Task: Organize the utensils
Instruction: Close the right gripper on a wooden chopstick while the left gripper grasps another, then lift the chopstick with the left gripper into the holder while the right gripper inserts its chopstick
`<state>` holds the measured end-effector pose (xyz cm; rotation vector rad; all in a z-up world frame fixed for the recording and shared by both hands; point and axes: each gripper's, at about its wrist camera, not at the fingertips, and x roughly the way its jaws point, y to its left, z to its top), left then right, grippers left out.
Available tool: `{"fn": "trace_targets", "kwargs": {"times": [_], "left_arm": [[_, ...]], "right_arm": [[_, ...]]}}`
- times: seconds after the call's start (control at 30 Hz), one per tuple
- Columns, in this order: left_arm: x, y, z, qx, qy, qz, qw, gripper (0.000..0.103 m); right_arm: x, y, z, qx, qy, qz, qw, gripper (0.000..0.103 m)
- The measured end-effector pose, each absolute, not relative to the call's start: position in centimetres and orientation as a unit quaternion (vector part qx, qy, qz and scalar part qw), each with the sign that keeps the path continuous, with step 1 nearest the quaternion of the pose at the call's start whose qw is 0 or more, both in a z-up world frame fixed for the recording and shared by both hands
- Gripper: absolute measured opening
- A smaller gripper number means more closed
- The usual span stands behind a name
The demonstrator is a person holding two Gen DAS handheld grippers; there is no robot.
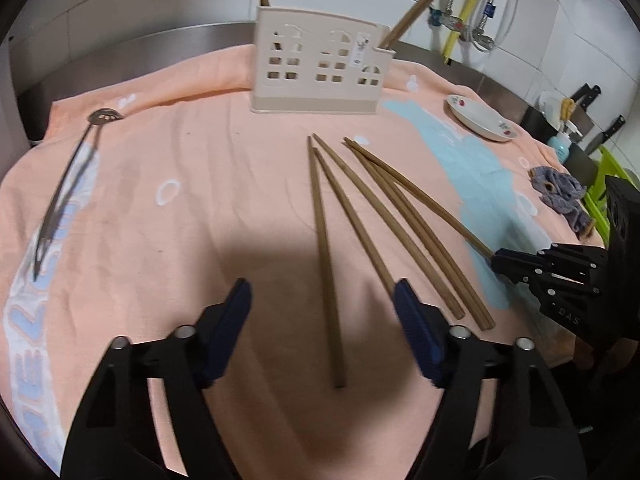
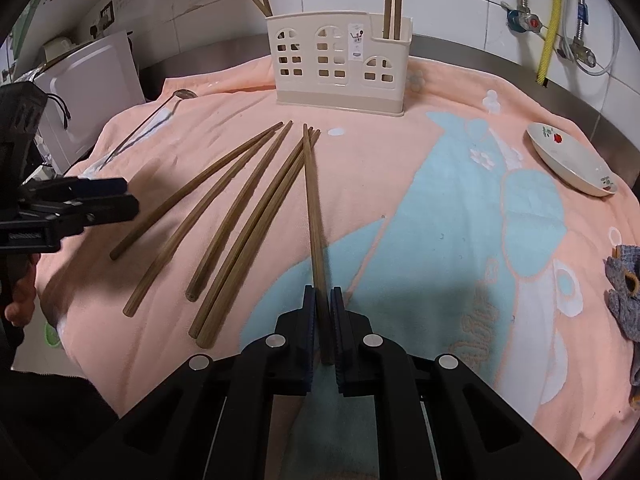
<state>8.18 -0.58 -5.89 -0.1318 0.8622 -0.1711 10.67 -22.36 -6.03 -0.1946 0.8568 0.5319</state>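
Note:
Several brown wooden chopsticks (image 1: pixel 352 216) lie fanned out on the peach towel (image 1: pixel 200 160); they also show in the right wrist view (image 2: pixel 240 208). A beige house-shaped utensil holder (image 1: pixel 320 72) stands at the back with chopsticks in it, also seen in the right wrist view (image 2: pixel 340 68). My left gripper (image 1: pixel 322 300) is open above the thick ends of the leftmost chopsticks. My right gripper (image 2: pixel 323 300) is shut on one chopstick (image 2: pixel 312 208), also seen from the left wrist view (image 1: pixel 504 260). A metal slotted spoon (image 1: pixel 64 184) lies at the left.
A white flowered dish (image 2: pixel 572 160) sits at the right on the towel. A grey cloth (image 2: pixel 624 304) lies at the right edge. Knives and a bottle (image 1: pixel 560 144) stand beyond the dish. A white appliance (image 2: pixel 88 92) is at the far left. Pipes run on the tiled wall.

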Motion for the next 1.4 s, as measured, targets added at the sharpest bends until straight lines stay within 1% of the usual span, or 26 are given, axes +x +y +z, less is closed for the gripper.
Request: {"fn": "trace_targets", "kwargs": {"times": [0.07,0.1,0.17,0.2,0.27,0.33,0.37,0.53,0.7,0.97,1.2,1.23,1.27,1.33,1.4], "left_arm": [[8.4,-0.9,-6.2,-0.066,0.420,-0.091,0.900,0.056],[8.6,-1.0,-6.4,-0.067,0.423,-0.095,0.899,0.054],[8.9,-1.2,-6.9,-0.072,0.429,-0.101,0.895,0.040],[9.0,-1.2,-7.1,-0.076,0.431,-0.103,0.893,0.038],[9.3,-1.1,-7.3,-0.081,0.433,-0.103,0.892,0.030],[9.4,-1.1,-7.6,-0.083,0.436,-0.103,0.890,0.027],[9.5,-1.1,-7.7,-0.084,0.436,-0.103,0.890,0.024],[9.8,-1.2,-8.0,-0.082,0.436,-0.101,0.890,0.018],[9.8,-1.1,-8.1,-0.083,0.436,-0.096,0.891,0.015],[9.9,-1.0,-8.3,-0.082,0.435,-0.094,0.892,0.015],[9.7,-1.8,-8.3,-0.054,0.432,-0.077,0.897,0.014],[9.7,-2.0,-8.3,-0.048,0.431,-0.074,0.898,0.014],[9.7,-2.2,-8.2,-0.042,0.431,-0.070,0.899,0.010],[9.7,-2.6,-8.1,-0.021,0.432,-0.059,0.900,0.008],[9.8,-2.7,-8.0,-0.021,0.434,-0.057,0.899,0.008]], "right_arm": [[10.6,-22.4,-5.9,-0.091,0.409,0.255,0.872,0.007],[10.6,-22.4,-5.9,-0.091,0.408,0.255,0.872,0.007],[10.5,-22.4,-5.7,-0.088,0.406,0.257,0.873,0.007],[10.5,-22.4,-5.7,-0.087,0.405,0.257,0.873,0.007],[10.4,-22.4,-5.5,-0.086,0.403,0.259,0.874,0.007],[10.3,-22.4,-5.3,-0.085,0.401,0.260,0.874,0.007],[10.2,-22.4,-5.2,-0.084,0.400,0.261,0.875,0.007],[10.0,-22.3,-4.9,-0.083,0.396,0.262,0.876,0.007],[9.8,-22.2,-4.6,-0.082,0.391,0.264,0.878,0.007],[9.5,-22.2,-4.1,-0.081,0.387,0.266,0.879,0.007],[9.5,-22.0,-3.8,-0.081,0.383,0.268,0.880,0.007],[9.5,-21.9,-3.7,-0.082,0.381,0.268,0.881,0.007],[9.4,-21.9,-3.6,-0.083,0.380,0.269,0.881,0.007],[9.4,-21.8,-3.3,-0.083,0.376,0.269,0.883,0.007],[9.2,-21.9,-2.8,-0.081,0.371,0.271,0.885,0.007]]}}
